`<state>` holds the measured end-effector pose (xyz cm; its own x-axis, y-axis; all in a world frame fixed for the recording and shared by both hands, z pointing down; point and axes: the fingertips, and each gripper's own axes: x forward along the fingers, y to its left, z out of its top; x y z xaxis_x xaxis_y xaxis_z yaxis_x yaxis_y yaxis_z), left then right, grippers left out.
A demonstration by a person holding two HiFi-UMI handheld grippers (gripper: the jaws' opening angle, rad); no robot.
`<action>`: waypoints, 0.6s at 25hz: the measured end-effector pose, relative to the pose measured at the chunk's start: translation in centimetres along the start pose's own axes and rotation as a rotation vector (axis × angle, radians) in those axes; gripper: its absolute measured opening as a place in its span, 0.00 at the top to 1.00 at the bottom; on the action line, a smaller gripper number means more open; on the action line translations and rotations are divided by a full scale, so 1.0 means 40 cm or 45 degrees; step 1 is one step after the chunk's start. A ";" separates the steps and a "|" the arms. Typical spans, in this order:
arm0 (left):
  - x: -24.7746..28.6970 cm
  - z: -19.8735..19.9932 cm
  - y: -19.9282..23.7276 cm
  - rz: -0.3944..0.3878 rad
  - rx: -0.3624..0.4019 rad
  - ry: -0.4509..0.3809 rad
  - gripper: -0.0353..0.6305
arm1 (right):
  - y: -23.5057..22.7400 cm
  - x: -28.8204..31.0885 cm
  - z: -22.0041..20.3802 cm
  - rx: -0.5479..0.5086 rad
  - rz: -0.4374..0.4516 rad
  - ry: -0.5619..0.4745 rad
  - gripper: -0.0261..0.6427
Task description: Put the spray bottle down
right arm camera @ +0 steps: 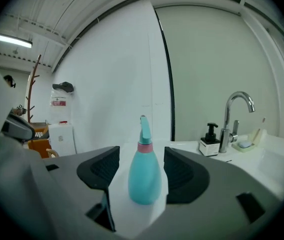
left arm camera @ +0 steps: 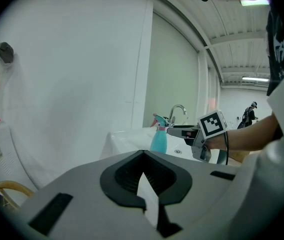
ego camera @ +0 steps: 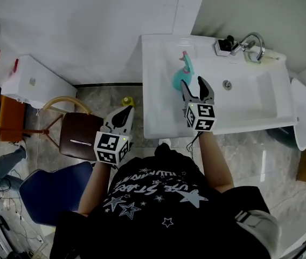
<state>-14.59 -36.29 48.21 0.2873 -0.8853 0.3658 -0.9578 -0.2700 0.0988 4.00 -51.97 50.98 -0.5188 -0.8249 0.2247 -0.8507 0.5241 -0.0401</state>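
Note:
A teal spray bottle (ego camera: pixel 181 74) with a pink collar stands upright on the left rim of the white sink (ego camera: pixel 158 117). My right gripper (ego camera: pixel 193 84) sits just in front of it, open. In the right gripper view the bottle (right arm camera: pixel 144 171) stands between the two dark pads (right arm camera: pixel 99 166), with a gap on each side and no contact. My left gripper (ego camera: pixel 127 111) hangs left of the sink over the floor, jaws shut and empty. The left gripper view shows the bottle (left arm camera: pixel 158 139) and the right gripper (left arm camera: pixel 182 131) beyond its closed tips (left arm camera: pixel 149 204).
A chrome tap (ego camera: pixel 252 42) and a black pump dispenser (ego camera: pixel 228 43) stand at the sink's back edge. Left of the sink are a brown stool (ego camera: pixel 80 136), a blue chair (ego camera: pixel 50 190), a white cabinet (ego camera: pixel 34 80) and a yellow hose (ego camera: pixel 61 104).

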 end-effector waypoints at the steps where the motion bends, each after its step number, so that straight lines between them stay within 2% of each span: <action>1: -0.014 -0.003 -0.004 -0.016 0.004 -0.005 0.92 | 0.005 -0.024 -0.001 0.002 -0.020 -0.002 0.55; 15: -0.288 -0.108 -0.042 -0.230 0.031 -0.042 0.92 | 0.186 -0.428 -0.041 0.049 -0.294 -0.025 0.57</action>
<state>-16.35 -24.01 47.83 0.4550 -0.8335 0.3134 -0.8902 -0.4342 0.1378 6.70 -33.62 48.45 -0.3111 -0.9262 0.2130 -0.9495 0.3126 -0.0273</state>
